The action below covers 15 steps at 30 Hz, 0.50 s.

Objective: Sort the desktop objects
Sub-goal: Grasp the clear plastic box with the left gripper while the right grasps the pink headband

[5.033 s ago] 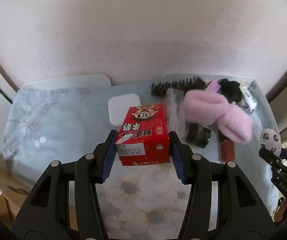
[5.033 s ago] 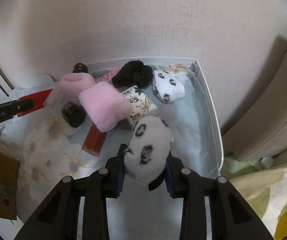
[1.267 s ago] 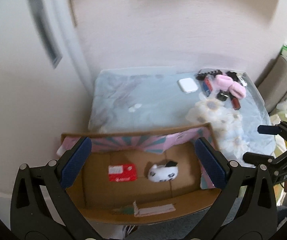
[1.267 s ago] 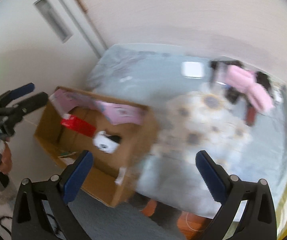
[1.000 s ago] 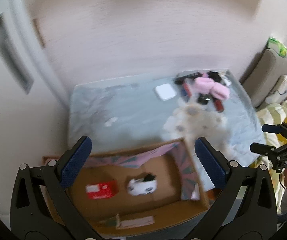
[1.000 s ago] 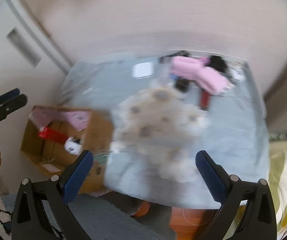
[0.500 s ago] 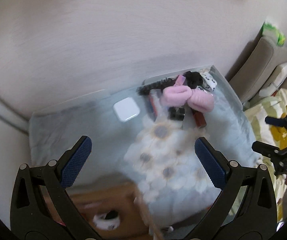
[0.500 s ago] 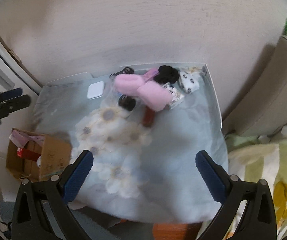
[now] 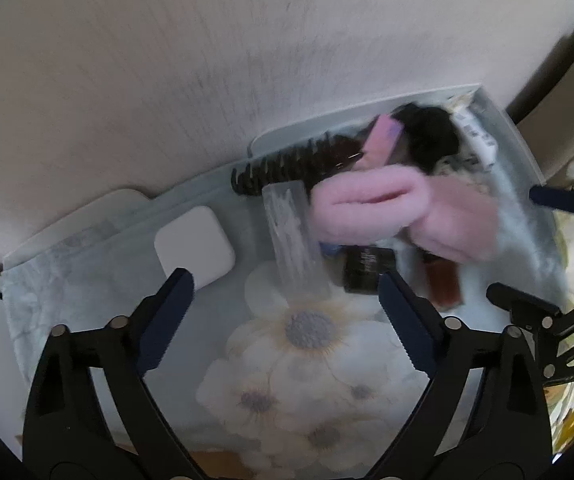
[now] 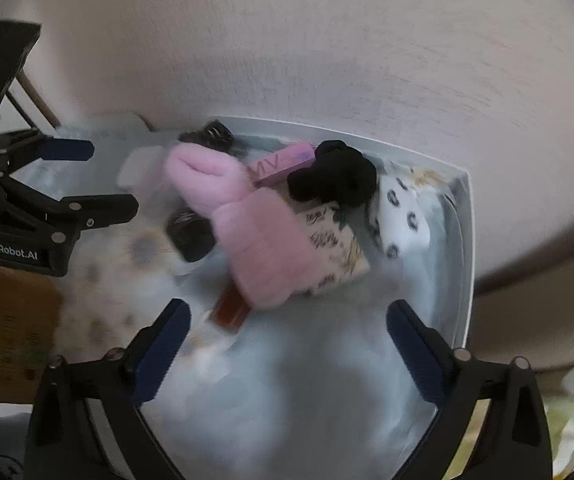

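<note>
Left tool (image 9: 285, 288) (jaws closing, empty) hangs above the clear pouch (image 9: 293, 240).

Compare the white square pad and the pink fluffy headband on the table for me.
The white square pad is flat, smooth and lies alone on the cloth; the pink fluffy headband is bulky, soft and draped over other items. The pad is smaller. Neither is held.

left gripper (image 9: 286, 295): pitched steeply down, jaws wide and closing, nothing between pads | right gripper (image 10: 288, 323): pitched steeply down, jaws wide and closing, nothing between pads | each gripper visible at the edge of the other's wrist view | both views motion-blurred
</note>
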Each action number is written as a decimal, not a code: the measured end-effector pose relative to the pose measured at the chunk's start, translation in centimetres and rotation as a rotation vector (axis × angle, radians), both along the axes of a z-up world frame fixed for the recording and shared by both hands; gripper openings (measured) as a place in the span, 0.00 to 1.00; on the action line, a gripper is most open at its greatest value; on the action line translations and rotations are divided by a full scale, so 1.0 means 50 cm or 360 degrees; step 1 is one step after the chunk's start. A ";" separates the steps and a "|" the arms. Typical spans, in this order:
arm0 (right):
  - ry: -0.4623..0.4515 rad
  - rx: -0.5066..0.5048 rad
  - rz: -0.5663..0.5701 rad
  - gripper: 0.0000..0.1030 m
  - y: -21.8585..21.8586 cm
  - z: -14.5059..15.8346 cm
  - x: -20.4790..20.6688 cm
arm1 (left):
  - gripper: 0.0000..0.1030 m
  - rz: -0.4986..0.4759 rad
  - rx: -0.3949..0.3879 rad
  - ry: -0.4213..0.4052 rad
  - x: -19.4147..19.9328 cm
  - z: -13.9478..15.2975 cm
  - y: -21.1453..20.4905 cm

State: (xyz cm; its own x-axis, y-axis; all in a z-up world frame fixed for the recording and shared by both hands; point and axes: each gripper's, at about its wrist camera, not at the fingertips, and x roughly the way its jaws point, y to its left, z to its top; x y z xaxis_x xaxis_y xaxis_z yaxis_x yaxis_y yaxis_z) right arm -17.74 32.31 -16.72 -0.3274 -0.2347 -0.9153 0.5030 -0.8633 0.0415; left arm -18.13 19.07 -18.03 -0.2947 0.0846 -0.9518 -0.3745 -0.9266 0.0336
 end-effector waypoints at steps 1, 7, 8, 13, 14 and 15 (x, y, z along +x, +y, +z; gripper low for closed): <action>0.0006 0.0004 0.0025 0.94 -0.004 -0.007 -0.006 | 0.90 0.0011 -0.0006 -0.0009 -0.004 -0.007 -0.002; -0.0026 0.0019 0.0103 0.77 -0.024 -0.052 -0.036 | 0.87 0.0106 0.0060 -0.0061 -0.024 -0.034 -0.022; -0.0037 0.0014 0.0105 0.69 -0.025 -0.058 -0.041 | 0.77 0.0118 0.0084 -0.0070 -0.027 -0.037 -0.024; 0.0021 -0.0007 0.0144 0.48 -0.031 -0.055 -0.046 | 0.34 0.0136 0.0111 -0.0130 -0.039 -0.057 -0.024; 0.0024 -0.0010 0.0144 0.45 -0.031 -0.052 -0.045 | 0.27 0.0145 0.0132 -0.0131 -0.038 -0.057 -0.027; 0.0027 -0.0021 0.0141 0.43 -0.030 -0.050 -0.046 | 0.23 0.0158 0.0155 -0.0125 -0.036 -0.055 -0.030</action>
